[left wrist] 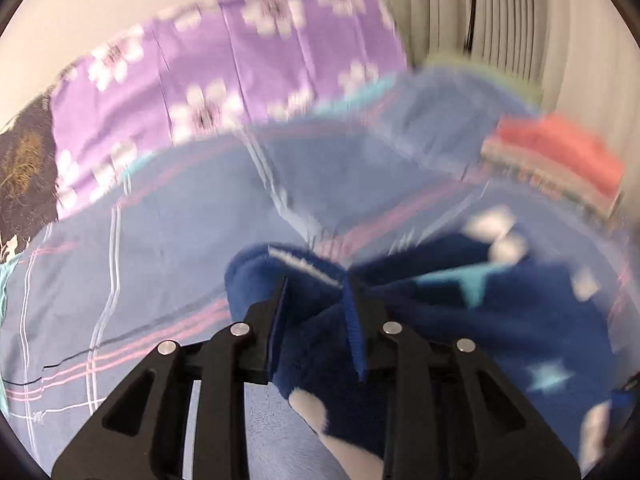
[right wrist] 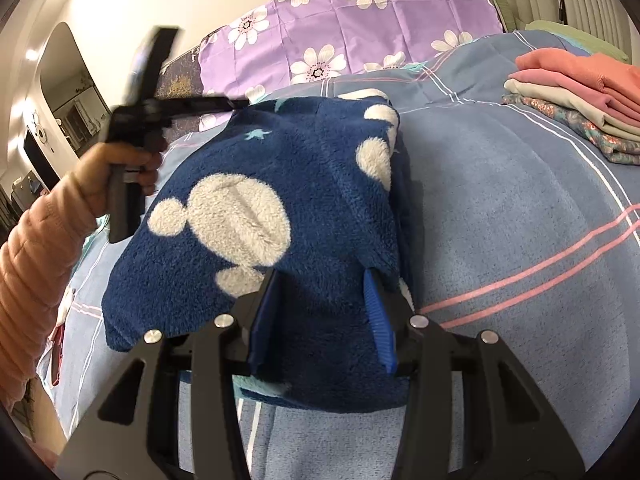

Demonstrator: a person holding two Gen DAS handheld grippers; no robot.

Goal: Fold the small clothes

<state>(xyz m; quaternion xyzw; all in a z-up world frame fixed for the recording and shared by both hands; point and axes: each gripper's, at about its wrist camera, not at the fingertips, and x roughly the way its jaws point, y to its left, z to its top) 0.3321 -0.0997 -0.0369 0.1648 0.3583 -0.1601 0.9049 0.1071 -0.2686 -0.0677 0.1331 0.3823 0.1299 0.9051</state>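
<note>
A dark blue fleece garment with white blobs and teal stars is held up over the blue checked bedspread. My right gripper is shut on its near edge, with fleece between the blue pads. My left gripper is shut on another part of the same fleece; that view is blurred by motion. The left gripper also shows in the right wrist view, held in a hand at the garment's far left corner.
A stack of folded clothes, pink on top, lies on the bed at the right. A purple flowered pillow lies at the head of the bed. Pleated curtains hang behind. A doorway shows far left.
</note>
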